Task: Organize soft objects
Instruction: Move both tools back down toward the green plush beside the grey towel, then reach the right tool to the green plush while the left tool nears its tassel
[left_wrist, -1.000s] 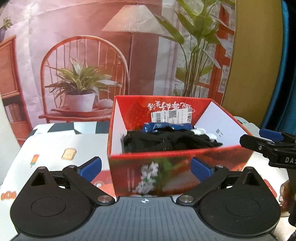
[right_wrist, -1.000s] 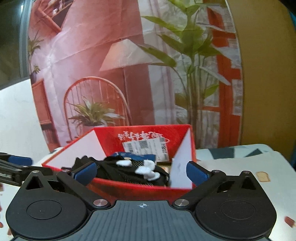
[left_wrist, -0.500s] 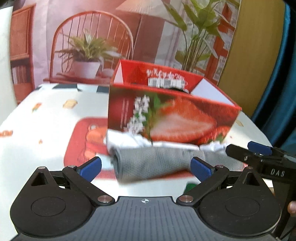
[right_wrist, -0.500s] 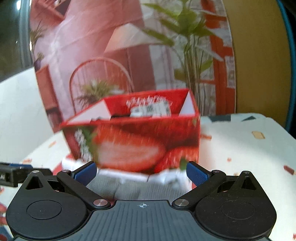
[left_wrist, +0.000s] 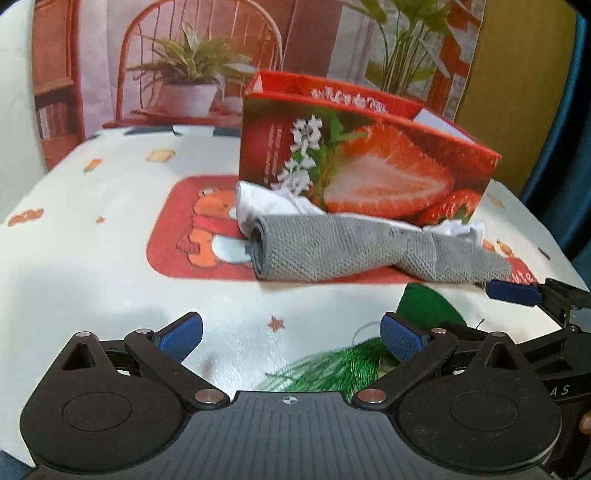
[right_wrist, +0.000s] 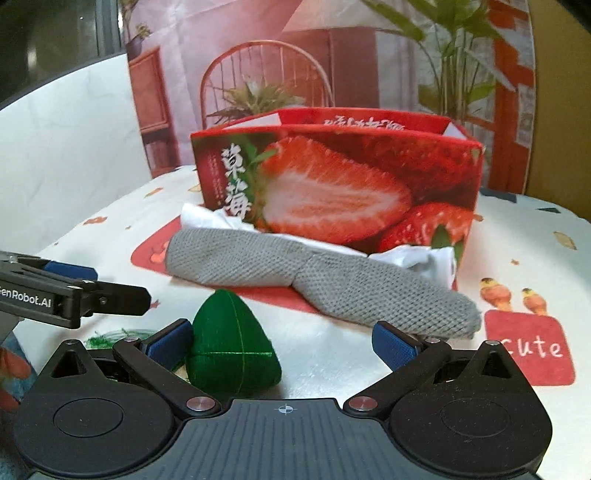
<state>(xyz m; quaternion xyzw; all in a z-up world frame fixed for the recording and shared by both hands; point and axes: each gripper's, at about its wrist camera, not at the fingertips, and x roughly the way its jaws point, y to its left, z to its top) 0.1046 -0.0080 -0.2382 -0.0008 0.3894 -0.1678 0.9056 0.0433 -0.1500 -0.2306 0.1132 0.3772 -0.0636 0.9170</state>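
A red strawberry-print box stands on the patterned tablecloth. Against its front lies a rolled grey knit cloth, with crumpled white cloth behind it. A green pyramid-shaped soft toy sits nearer me. My right gripper is open low over the table, and the green toy lies between its fingers, close to the left one. My left gripper is open with only tablecloth between its fingers. Each gripper shows at the edge of the other's view.
The tablecloth has a red cartoon patch under the cloths and a "cute" patch at the right. A printed backdrop of a chair and plants hangs behind the table. The box's inside is hidden from this low angle.
Both grippers have dropped from above the box's opening to table height in front of it. The grey cloth and the green toy have come into view. Both stay open.
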